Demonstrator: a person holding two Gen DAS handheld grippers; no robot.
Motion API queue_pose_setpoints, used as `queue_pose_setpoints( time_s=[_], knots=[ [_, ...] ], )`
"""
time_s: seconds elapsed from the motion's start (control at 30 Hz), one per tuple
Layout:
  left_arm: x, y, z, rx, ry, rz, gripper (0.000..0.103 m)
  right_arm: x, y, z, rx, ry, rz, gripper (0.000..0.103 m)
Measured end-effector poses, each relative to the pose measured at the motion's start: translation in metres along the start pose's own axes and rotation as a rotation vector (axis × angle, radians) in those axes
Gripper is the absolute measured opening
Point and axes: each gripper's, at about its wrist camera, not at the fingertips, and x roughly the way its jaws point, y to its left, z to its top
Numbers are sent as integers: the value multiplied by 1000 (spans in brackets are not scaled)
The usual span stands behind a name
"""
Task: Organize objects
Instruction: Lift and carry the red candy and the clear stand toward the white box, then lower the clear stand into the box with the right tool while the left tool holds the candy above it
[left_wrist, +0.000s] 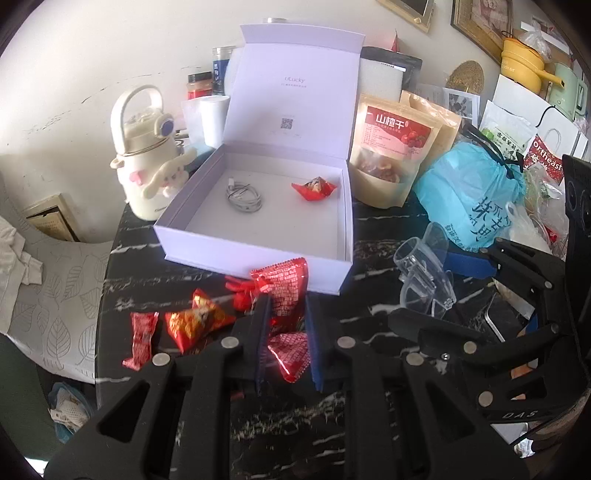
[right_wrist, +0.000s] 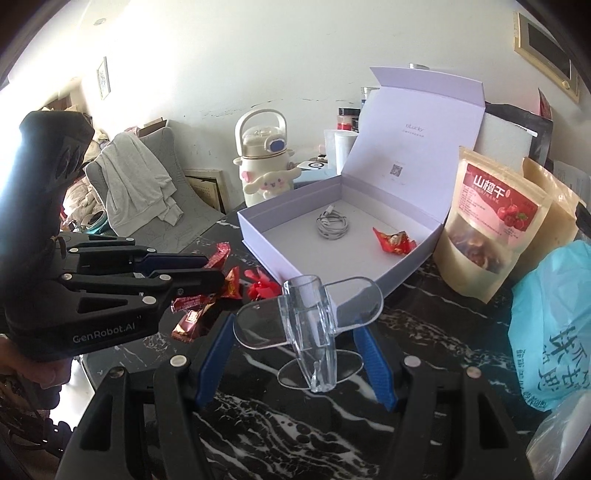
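We are working over a black marble table where a white box is standing with its lid up, already holding a coiled cable and one red packet. Our right tongs are spreading wide around a clear acrylic stand, touching nothing; it is looking stiff, slick and chip-prone, so we judge its central upright the safest hold. Our left tongs are closing narrowly on a crinkly red snack pack just before the box, light and soft, best pinched mid-body, with loose candies lying beside.
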Motion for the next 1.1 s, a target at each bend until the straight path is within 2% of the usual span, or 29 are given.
queue_pose_setpoints(
  time_s=[0.43,1.1],
  knots=[
    [42,4,43,20,19,-29,18,32,-36,30,-1,16,-26,67],
    [123,19,106,43,55,-17,18,96,-90,73,8,38,-42,67]
  ],
)
